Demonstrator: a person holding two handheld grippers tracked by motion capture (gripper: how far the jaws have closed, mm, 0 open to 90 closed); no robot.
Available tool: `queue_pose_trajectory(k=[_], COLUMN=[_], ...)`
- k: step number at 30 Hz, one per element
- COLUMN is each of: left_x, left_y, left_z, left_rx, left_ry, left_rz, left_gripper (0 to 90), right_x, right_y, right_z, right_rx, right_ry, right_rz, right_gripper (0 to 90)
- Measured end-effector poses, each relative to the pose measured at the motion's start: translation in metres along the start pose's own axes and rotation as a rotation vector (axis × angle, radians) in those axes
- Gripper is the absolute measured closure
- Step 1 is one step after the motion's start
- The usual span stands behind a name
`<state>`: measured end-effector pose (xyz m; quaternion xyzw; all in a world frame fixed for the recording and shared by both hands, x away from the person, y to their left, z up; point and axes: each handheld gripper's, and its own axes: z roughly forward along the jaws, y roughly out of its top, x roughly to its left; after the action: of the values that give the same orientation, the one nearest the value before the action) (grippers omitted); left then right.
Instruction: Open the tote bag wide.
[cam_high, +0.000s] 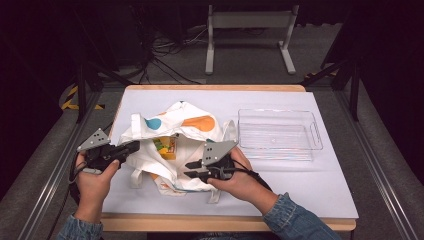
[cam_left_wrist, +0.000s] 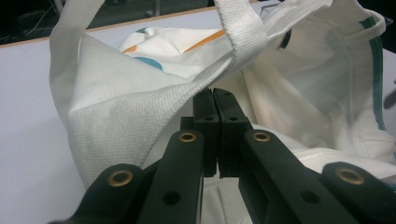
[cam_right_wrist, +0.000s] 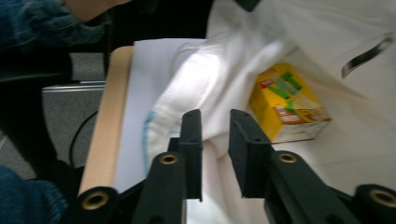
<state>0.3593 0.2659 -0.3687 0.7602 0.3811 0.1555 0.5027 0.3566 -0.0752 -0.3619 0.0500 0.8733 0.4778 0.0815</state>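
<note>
A white cloth tote bag with orange and blue dots lies open at the middle left of the table. Inside it rests a yellow box, seen close up as the yellow box in the right gripper view. My left gripper is at the bag's left rim, and its jaws are shut on the fabric edge of the bag at the gripper tips. My right gripper is over the bag's near side. Its jaws stand slightly apart, with white bag cloth below and beyond them, not pinched.
A clear plastic tray sits empty to the right of the bag. The white table top has a wooden front edge. A white metal stand and cables are on the floor behind the table.
</note>
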Motion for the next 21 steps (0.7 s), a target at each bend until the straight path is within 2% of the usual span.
queue_pose_trajectory(k=[1, 5, 8, 13, 16, 18, 21], left_x=[0.0, -0.001, -0.001, -0.002, -0.001, 0.0, 0.002], left_y=[0.0, -0.001, -0.001, -0.003, -0.003, -0.004, -0.005], left_z=[0.0, -0.003, -0.004, -0.006, -0.006, -0.005, -0.004], left_rx=[0.0, -0.001, -0.003, -0.003, -0.001, 0.001, 0.007], left_ry=[0.0, 0.003, -0.001, -0.001, 0.001, 0.002, 0.006], left_rz=[0.003, 0.009, 0.009, 0.009, 0.01, -0.003, -0.003], left_gripper=[88.8, 88.8, 88.9, 88.9, 88.9, 89.0, 89.1], right_x=[0.0, -0.018, -0.025, -0.041, -0.055, -0.066, -0.074], right_y=[0.0, 0.005, 0.008, 0.015, 0.021, 0.026, 0.029], right_z=[0.0, 0.006, 0.009, 0.014, 0.017, 0.021, 0.023], right_rx=[0.0, 0.018, 0.018, 0.023, 0.02, 0.024, 0.022], right_ry=[0.0, -0.056, -0.074, -0.118, -0.144, -0.172, -0.19], right_rz=[0.0, 0.021, 0.034, 0.046, 0.058, 0.062, 0.07], right_gripper=[76.9, 87.3, 90.0, 90.0, 90.0, 90.0, 90.0])
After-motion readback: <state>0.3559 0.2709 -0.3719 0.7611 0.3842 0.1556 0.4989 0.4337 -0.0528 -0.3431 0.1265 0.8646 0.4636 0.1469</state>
